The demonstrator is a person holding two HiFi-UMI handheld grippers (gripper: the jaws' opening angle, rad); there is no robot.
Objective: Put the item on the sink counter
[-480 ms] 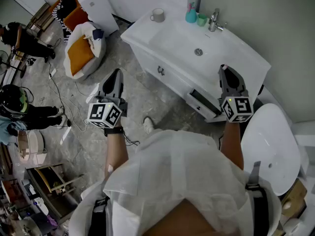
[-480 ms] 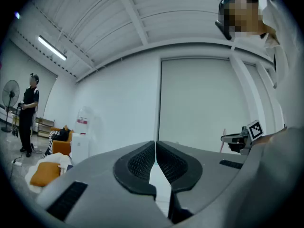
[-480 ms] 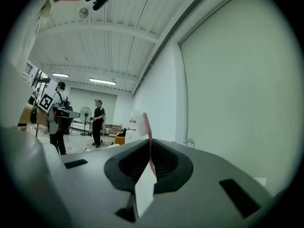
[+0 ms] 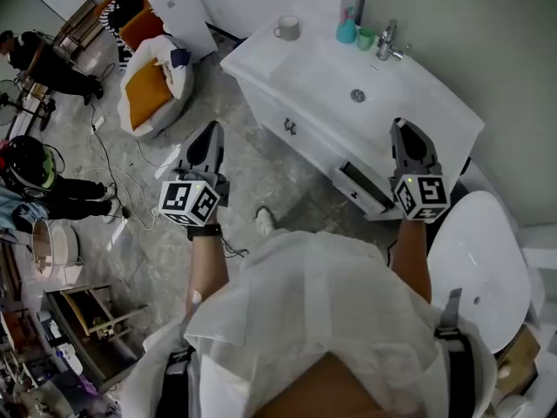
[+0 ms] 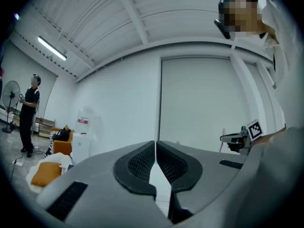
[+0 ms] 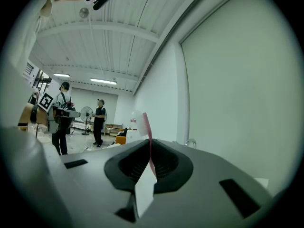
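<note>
My right gripper [image 6: 150, 150] is shut on a pink toothbrush [image 6: 147, 127], which sticks up from between the jaws with its bristled head at the top. In the head view this gripper [image 4: 401, 133] hovers over the right front edge of the white sink counter [image 4: 296, 68], just above a partly open drawer [image 4: 361, 186]. My left gripper [image 5: 156, 147] is shut with nothing in it. It hangs over the floor [image 4: 211, 138], left of the cabinet. The toothbrush cannot be made out in the head view.
On the counter stand a mug [image 4: 287, 28], a teal bottle [image 4: 346, 30], a green cup [image 4: 365, 37] and a faucet [image 4: 385, 41] behind the basin drain [image 4: 358, 96]. A white oval fixture [image 4: 479, 259] sits at the right. An orange-and-white cushion [image 4: 153, 80] and people are at the left.
The head view has shifted slightly, so the counter and both grippers sit a little to the right in the picture. Both grippers stay shut.
</note>
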